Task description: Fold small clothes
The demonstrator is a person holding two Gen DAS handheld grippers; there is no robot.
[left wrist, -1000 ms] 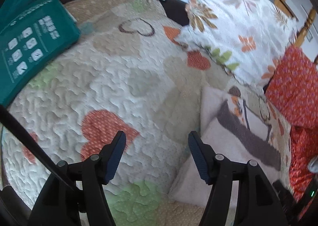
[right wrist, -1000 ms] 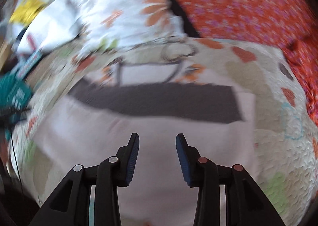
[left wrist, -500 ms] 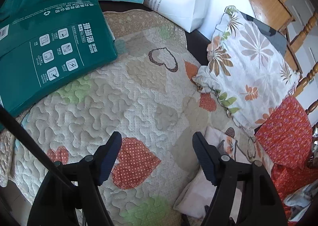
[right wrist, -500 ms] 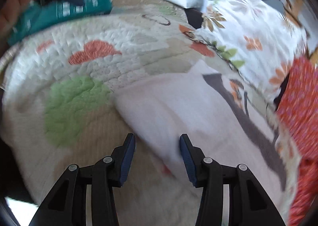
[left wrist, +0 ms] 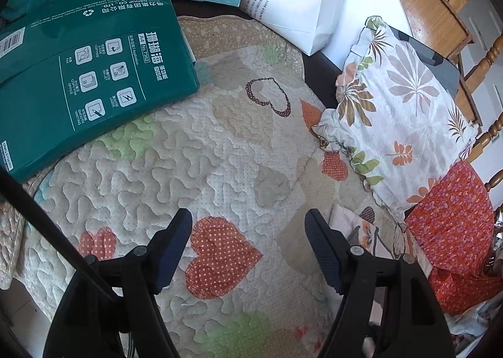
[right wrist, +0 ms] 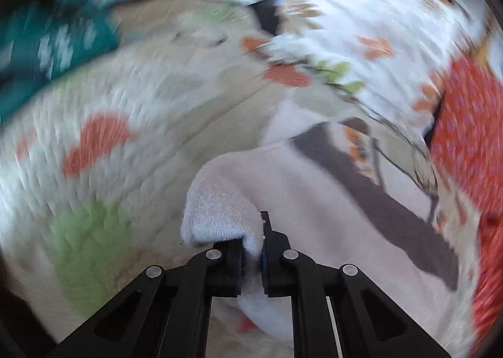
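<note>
One fold looks begun: my right hand-held gripper (right wrist: 251, 259) pinches the garment (right wrist: 314, 200) by its near corner on the quilt (left wrist: 176, 169). My left hand-held gripper (left wrist: 248, 251) hangs open, empty. Most folding remains.

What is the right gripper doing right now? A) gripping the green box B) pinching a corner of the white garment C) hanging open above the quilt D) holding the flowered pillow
B: the right gripper has its jaws shut on a bunched corner of the white garment.
</note>
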